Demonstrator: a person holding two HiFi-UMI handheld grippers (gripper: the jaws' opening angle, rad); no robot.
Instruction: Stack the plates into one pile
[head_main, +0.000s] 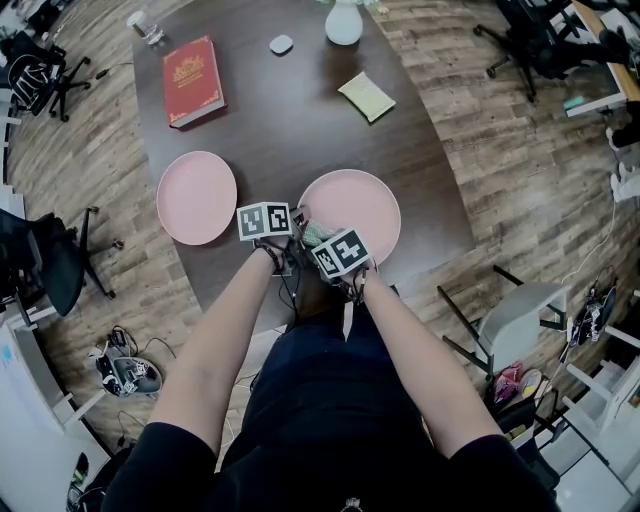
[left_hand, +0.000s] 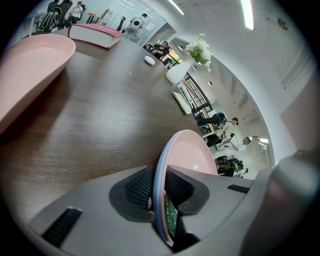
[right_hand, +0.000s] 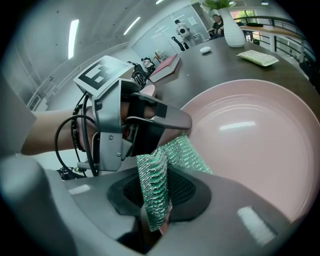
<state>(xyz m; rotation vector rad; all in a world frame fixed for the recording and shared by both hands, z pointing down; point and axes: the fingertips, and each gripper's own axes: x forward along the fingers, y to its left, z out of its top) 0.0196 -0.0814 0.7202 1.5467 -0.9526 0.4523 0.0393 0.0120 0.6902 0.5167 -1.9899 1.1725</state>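
Two pink plates lie apart on the dark table (head_main: 300, 130): the left plate (head_main: 197, 197) (left_hand: 30, 70) and the right plate (head_main: 355, 205) (right_hand: 250, 135). At the right plate's near-left rim, my left gripper (head_main: 298, 217) (left_hand: 159, 200) is shut on the rim, which shows edge-on (left_hand: 187, 155) between the pads. From the right gripper view the left gripper (right_hand: 170, 120) has one finger on top of the rim. My right gripper (head_main: 322, 243) (right_hand: 155, 200) is shut on a green glittery cloth (head_main: 314, 234) (right_hand: 175, 155). The cloth lies on the rim, its far end under the left gripper's finger.
Farther back on the table are a red book (head_main: 193, 80), a white vase (head_main: 343, 22), a yellow-green pad (head_main: 367, 96), a small white object (head_main: 281, 44) and a glass (head_main: 147, 27). The table's front edge runs just under both grippers. Chairs stand around the table.
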